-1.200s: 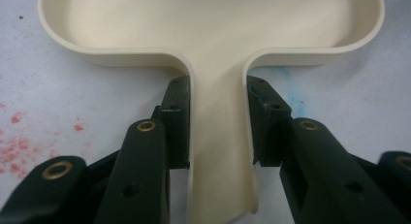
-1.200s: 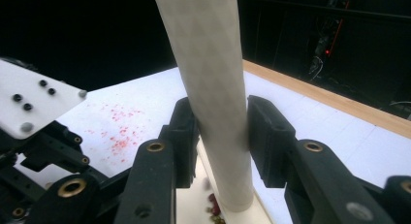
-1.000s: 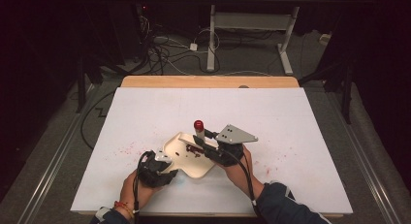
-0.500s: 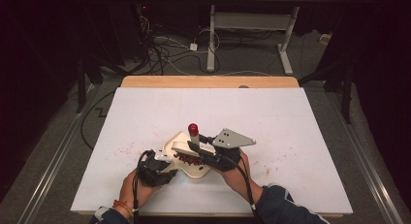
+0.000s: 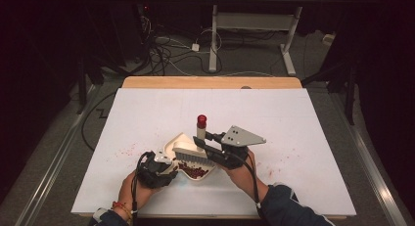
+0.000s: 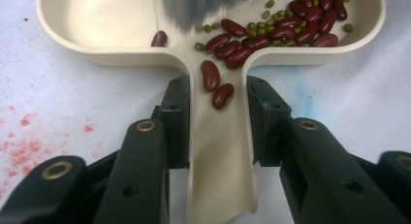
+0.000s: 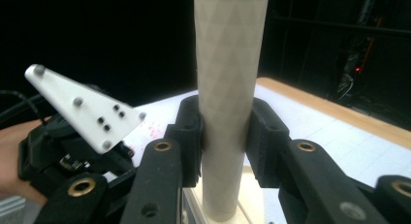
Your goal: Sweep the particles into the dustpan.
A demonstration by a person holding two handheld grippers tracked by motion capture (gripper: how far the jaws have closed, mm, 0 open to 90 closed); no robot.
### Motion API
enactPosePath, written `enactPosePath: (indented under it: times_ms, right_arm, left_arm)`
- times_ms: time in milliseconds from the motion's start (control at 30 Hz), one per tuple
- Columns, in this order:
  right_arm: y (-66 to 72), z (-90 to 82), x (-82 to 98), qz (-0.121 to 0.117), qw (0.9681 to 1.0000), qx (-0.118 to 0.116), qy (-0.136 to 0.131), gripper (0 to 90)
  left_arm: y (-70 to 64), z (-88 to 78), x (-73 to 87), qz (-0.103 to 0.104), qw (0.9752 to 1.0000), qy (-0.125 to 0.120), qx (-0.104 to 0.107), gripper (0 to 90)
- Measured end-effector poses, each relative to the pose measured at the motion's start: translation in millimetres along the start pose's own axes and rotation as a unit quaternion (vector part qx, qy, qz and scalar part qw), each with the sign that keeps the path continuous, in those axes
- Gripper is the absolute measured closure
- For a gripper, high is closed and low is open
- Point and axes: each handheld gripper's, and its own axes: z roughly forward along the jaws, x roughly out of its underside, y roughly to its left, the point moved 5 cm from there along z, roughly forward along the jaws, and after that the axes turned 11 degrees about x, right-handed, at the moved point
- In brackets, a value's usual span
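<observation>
A cream dustpan (image 5: 172, 146) lies on the white table, holding several red kidney beans (image 6: 283, 29) and small green beans. My left gripper (image 5: 157, 168) (image 6: 218, 112) is shut on the dustpan's handle (image 6: 220, 156), where two beans rest. A brush stands over the pan with its bristles (image 5: 190, 157) (image 6: 203, 6) down and a red cap (image 5: 201, 120) on top. My right gripper (image 5: 209, 146) (image 7: 227, 132) is shut on the brush's cream handle (image 7: 228, 78), and its jaws have just been closing tighter on it.
Faint red stains mark the white table (image 5: 293, 118) left of the pan (image 5: 128, 150) and to its right. A wooden strip (image 5: 210, 82) runs along the far edge. Cables and desk legs lie on the dark floor beyond. The left gripper's grey plate (image 7: 85, 107) stands close by the brush.
The brush handle swung slightly left, then back right and more upright, with its head staying over the pan. The left hand and the dustpan kept still.
</observation>
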Motion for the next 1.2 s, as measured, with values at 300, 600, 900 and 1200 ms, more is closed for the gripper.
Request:
enactPosePath:
  times_ms: [300,600,900,1200]
  right_arm:
    - [-25.6,-18.9,-25.6,0.012,0.9994,0.026,-0.02,70.1]
    - [-50.6,-31.5,-23.3,0.004,0.997,0.076,-0.017,70.2]
    - [-74.8,-20.6,1.0,-0.005,0.9911,0.133,0.013,70.2]
    - [-63.7,9.6,14.3,-0.014,0.9908,0.134,0.015,70.2]
  left_arm:
    - [1.8,-8.5,7.2,0.013,0.9998,0.012,0.01,63.3]
    - [-7.7,-13.9,15.3,0.021,0.9994,0.024,0.012,63.3]
    - [-11.0,-11.0,17.3,0.019,0.9994,0.024,0.013,63.3]
    - [-12.3,-6.0,13.4,0.018,0.9995,0.023,0.011,63.3]
